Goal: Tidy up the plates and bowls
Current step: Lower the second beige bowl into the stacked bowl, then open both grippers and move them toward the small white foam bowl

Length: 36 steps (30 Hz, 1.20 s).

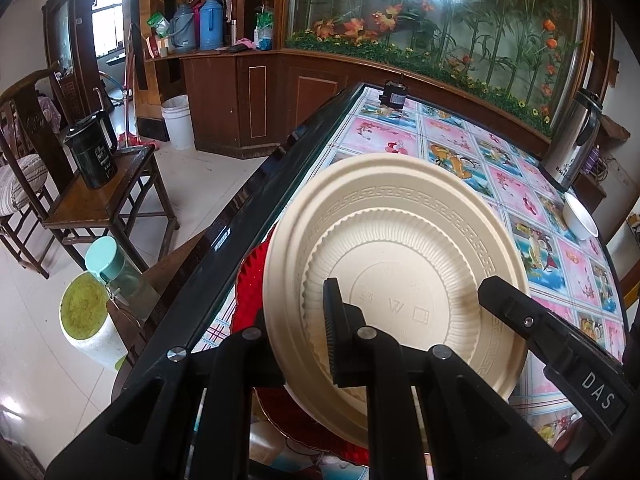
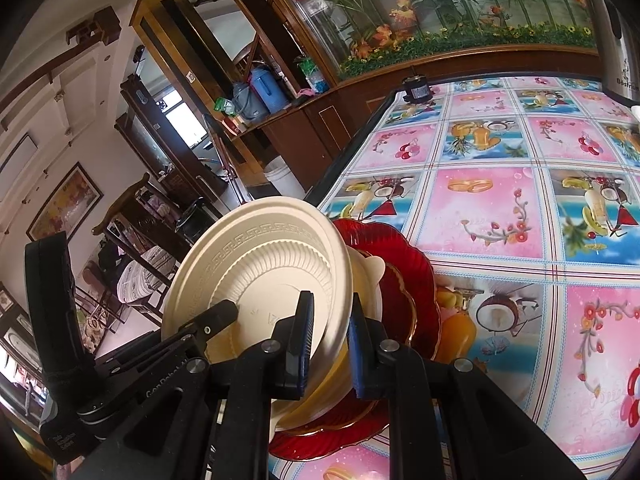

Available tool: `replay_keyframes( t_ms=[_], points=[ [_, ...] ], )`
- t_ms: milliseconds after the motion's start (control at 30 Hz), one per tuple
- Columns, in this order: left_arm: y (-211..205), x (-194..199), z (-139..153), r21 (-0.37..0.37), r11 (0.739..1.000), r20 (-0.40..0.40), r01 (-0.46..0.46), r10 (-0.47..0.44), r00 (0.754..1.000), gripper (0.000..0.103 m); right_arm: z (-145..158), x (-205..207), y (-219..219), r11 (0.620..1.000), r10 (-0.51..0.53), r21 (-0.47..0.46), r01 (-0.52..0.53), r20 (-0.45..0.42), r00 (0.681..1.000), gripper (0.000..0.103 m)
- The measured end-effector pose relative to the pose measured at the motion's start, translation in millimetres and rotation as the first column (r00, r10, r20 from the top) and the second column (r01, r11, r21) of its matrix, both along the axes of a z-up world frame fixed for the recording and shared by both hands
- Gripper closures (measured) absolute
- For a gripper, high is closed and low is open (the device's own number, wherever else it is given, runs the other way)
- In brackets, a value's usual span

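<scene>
- A cream plate (image 1: 394, 264) is held tilted over a red plate (image 2: 404, 264) at the near corner of the table (image 2: 500, 208), both grippers on its near rim, apparently so it can be lowered onto the stack there.
- A second pale dish (image 2: 366, 276) sits on the red plate, directly under the cream plate.
- The left gripper (image 1: 296, 344) is nearly closed, its jaws pinching the cream plate's rim.
- The right gripper (image 2: 328, 340) is also narrow, pinching the same rim further along.
- A white bowl (image 1: 580, 216) rests far across the table from the red plate, near a steel flask (image 1: 572, 144), not yet gathered.
</scene>
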State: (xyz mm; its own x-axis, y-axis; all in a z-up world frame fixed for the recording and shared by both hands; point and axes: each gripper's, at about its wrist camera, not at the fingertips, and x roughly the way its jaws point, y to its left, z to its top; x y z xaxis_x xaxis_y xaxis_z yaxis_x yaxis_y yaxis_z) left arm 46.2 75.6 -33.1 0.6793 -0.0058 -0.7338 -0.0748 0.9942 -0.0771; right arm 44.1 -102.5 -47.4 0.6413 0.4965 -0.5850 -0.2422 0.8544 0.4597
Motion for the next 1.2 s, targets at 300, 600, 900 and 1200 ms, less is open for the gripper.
replay_keyframes(
  t_ms=[300, 600, 900, 1200],
  points=[
    [-4.9, -3.1, 1.8, 0.064, 0.998, 0.025, -0.002, 0.0, 1.0, 0.086, 4.1, -5.3, 5.9, 0.998, -0.001, -0.059, 0.003, 0.043, 0.999, 0.086],
    [9.1, -13.4, 15.0, 0.194, 0.974, 0.121, -0.114, 0.092, 0.988, 0.053, 17.2, -11.9, 2.7, 0.991, -0.032, -0.125, 0.05, 0.136, 0.99, 0.079],
    [44.8, -17.2, 26.3, 0.182, 0.962, 0.165, -0.204, 0.175, 0.971, 0.047, 22.2, -11.9, -29.6, 0.989, -0.108, -0.086, 0.121, 0.143, 0.984, 0.078],
    [15.9, -18.3, 27.4, 0.194, 0.971, 0.156, -0.14, 0.11, 0.982, 0.047, 19.3, -13.5, -43.3, 0.988, -0.124, -0.072, 0.134, 0.13, 0.984, 0.078]
  ],
)
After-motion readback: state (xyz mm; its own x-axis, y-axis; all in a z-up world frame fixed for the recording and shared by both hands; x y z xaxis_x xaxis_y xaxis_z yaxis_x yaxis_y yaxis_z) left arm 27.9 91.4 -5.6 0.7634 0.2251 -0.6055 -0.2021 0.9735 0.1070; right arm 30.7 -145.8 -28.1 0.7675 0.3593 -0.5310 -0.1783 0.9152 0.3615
